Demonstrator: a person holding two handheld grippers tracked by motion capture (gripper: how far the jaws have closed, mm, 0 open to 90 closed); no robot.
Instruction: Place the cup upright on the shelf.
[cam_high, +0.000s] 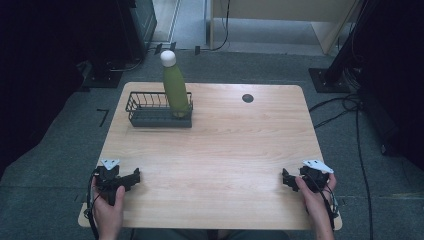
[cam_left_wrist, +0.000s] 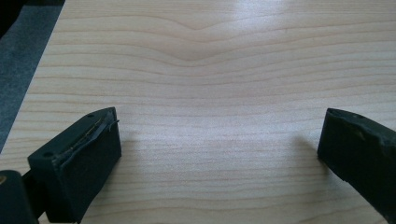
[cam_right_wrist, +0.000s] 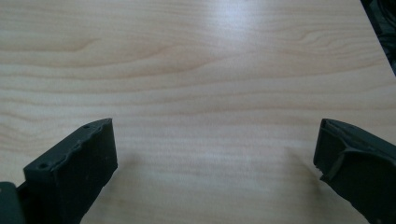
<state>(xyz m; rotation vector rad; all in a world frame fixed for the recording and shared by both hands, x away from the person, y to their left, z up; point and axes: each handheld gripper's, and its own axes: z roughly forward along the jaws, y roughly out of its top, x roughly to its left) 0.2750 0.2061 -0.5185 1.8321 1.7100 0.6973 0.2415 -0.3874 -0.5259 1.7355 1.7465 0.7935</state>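
**Caller:** Both of your grippers sit low at the near edge of the wooden table, left gripper at your left corner, right gripper at your right. Each one has its jaws spread wide, with nothing between them but bare wood.

**Spotter:** Confirmed in both gripper views: the left gripper and the right gripper are looking at plain grain, jaws well apart. Your target is far ahead of both pairs of jaws, the green bottle with the white cap, standing in the right end of the black wire basket.

**Caller:** It leans a little off upright, resting against the basket rim by the look of it. How will it handle?

**Spotter:** I'd judge it a rigid, smooth-walled bottle, likely metal, so stiff under the jaws but slippery. Whether it's full I can't tell, so treat it as heavy. It's closer to your left jaws than your right.

**Caller:** Where do you take it?

**Spotter:** On the green body above the basket rim, below the shoulder, jaws square across the widest part. Avoid the rounded cap: it offers little to bite on. The basket looks light and may drag along if the bottle catches its wires, so lift straight up.
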